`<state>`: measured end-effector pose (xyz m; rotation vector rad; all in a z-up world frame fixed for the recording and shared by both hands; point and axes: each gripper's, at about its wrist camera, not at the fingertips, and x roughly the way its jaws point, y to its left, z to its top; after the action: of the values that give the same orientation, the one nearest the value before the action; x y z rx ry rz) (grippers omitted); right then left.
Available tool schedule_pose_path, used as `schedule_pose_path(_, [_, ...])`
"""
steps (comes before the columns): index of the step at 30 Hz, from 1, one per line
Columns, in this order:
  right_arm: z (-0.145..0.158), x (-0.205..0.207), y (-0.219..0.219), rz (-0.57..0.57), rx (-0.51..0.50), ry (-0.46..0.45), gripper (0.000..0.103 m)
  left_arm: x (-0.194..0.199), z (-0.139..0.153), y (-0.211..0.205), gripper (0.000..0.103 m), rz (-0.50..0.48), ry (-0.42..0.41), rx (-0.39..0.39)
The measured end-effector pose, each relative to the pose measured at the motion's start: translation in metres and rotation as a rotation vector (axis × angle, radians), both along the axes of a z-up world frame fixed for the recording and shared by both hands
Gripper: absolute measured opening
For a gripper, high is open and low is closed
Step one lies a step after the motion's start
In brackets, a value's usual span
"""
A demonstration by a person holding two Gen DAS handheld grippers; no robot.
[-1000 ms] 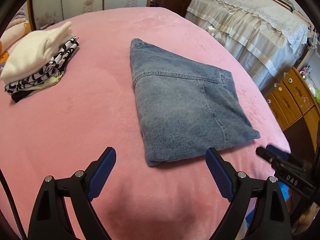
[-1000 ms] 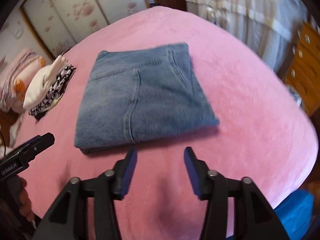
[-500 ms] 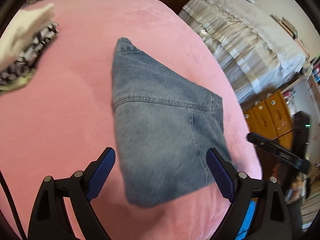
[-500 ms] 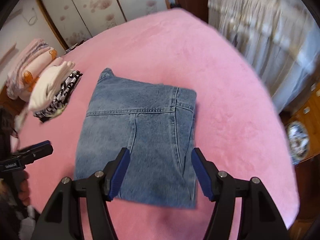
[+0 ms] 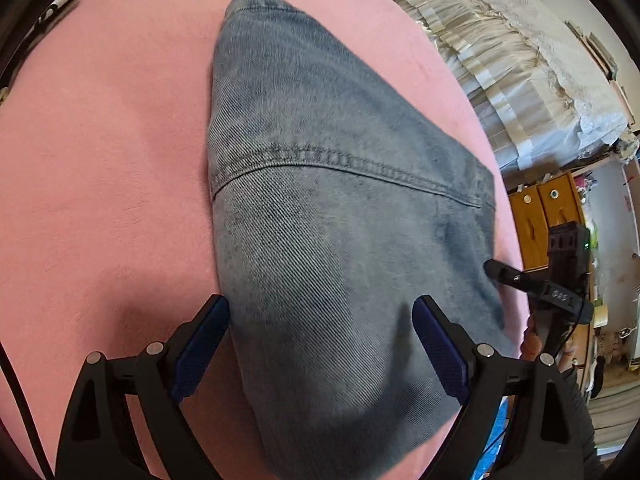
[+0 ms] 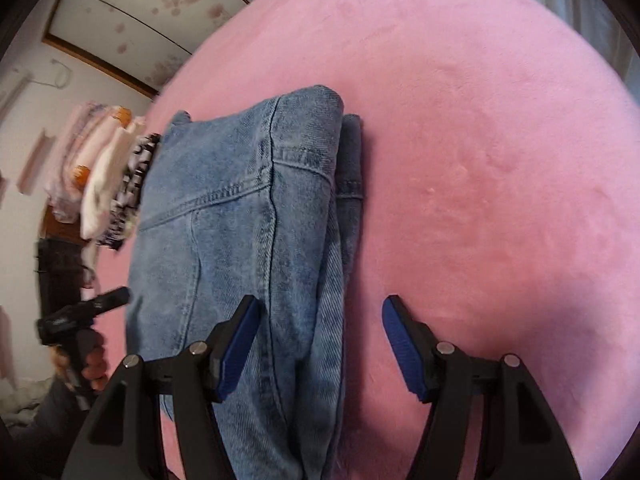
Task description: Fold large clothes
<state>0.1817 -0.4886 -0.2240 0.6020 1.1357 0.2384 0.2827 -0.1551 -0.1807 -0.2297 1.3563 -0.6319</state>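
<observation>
A: Where are the folded jeans (image 5: 340,240)?

B: On the pink bed (image 5: 100,180), spreading toward twelve o'clock between the left gripper (image 5: 320,344)'s wide, released jaws. The right gripper (image 6: 320,344) straddles their right edge; its jaws have just been opening, unclenched.

A: How many?

B: One pair of jeans, two grippers.

A: Changes?

B: Both grippers have come down much closer over the denim.

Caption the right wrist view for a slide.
Open right gripper poised over the side edge of folded jeans on a pink bedspread.
</observation>
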Motion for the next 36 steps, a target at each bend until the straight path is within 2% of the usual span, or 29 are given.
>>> schedule_pose_path(6, [-0.006, 0.014, 0.006, 0.075, 0.071, -0.056, 0.066, 0.008, -0.015, -0.006, 0.093, 0.003, 0.021, -0.023])
schedule_pose_path(18, [-0.019, 0.056, 0.041, 0.209, 0.165, -0.064, 0.066, 0.024, -0.031, -0.025, 0.101, -0.036, 0.019, -0.037])
schedule_pose_path(25, [-0.023, 0.075, 0.052, 0.228, 0.151, -0.039, 0.066, 0.029, -0.034, -0.024, 0.102, -0.048, 0.023, -0.016])
schedule_pose_path(32, [-0.020, 0.069, 0.052, 0.191, 0.100, -0.039, 0.054, 0.026, -0.032, -0.033, 0.102, -0.041, 0.011, 0.020])
schedule_pose_path(35, [-0.017, 0.064, 0.050, 0.178, 0.070, -0.043, 0.047, 0.022, -0.030, -0.035, 0.093, -0.029, -0.015, 0.055])
schedule_pose_path(36, [-0.015, 0.063, 0.052, 0.171, 0.056, -0.045, 0.043, 0.020, -0.027, -0.037, 0.087, -0.033, -0.029, 0.067])
